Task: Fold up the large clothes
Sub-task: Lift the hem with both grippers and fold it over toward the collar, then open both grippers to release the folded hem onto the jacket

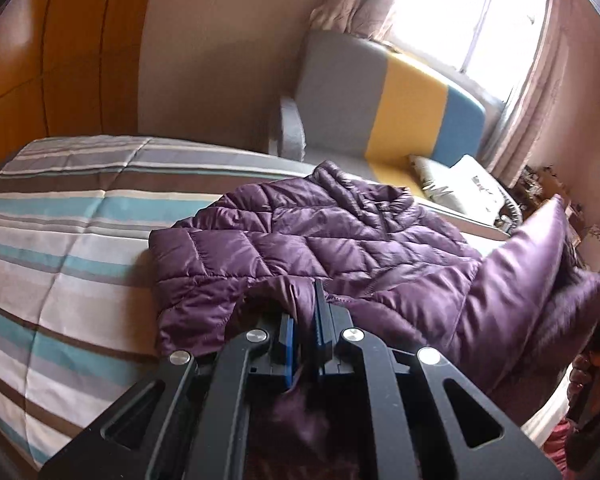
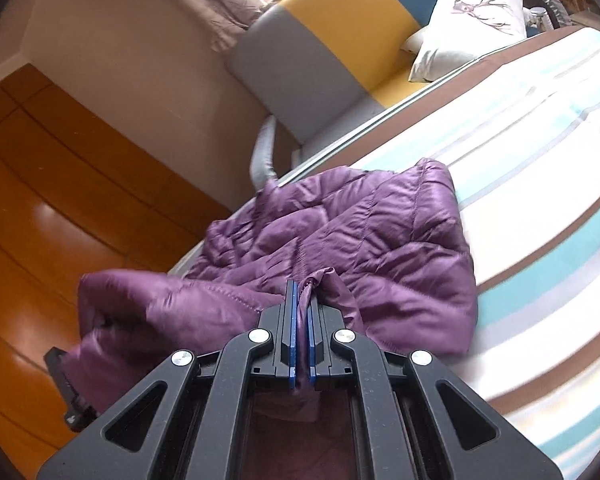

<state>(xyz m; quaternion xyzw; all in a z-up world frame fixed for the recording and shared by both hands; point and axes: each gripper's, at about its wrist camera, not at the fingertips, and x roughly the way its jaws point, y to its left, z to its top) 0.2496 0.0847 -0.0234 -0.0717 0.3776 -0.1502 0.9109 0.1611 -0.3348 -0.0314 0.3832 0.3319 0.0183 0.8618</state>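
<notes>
Purple jacket (image 1: pixel 300 236), both tongs clamped on it

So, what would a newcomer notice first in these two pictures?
First the shiny purple quilted down jacket, lying on the bed's striped blue, white and brown cover. Both the left gripper and the right gripper are shut on its fabric. Behind stands a grey, yellow and blue sofa under the bright window.

Both tongs (image 1: pixel 306 320) (image 2: pixel 302 312) clamped tight

A striped bedspread (image 1: pixel 60 248) spreads beneath the gripper; ahead stands a grey, yellow and blue sofa (image 1: pixel 380 96) with deer-print cushion (image 2: pixel 476 8), curtained window (image 1: pixel 472 12) beyond.
</notes>
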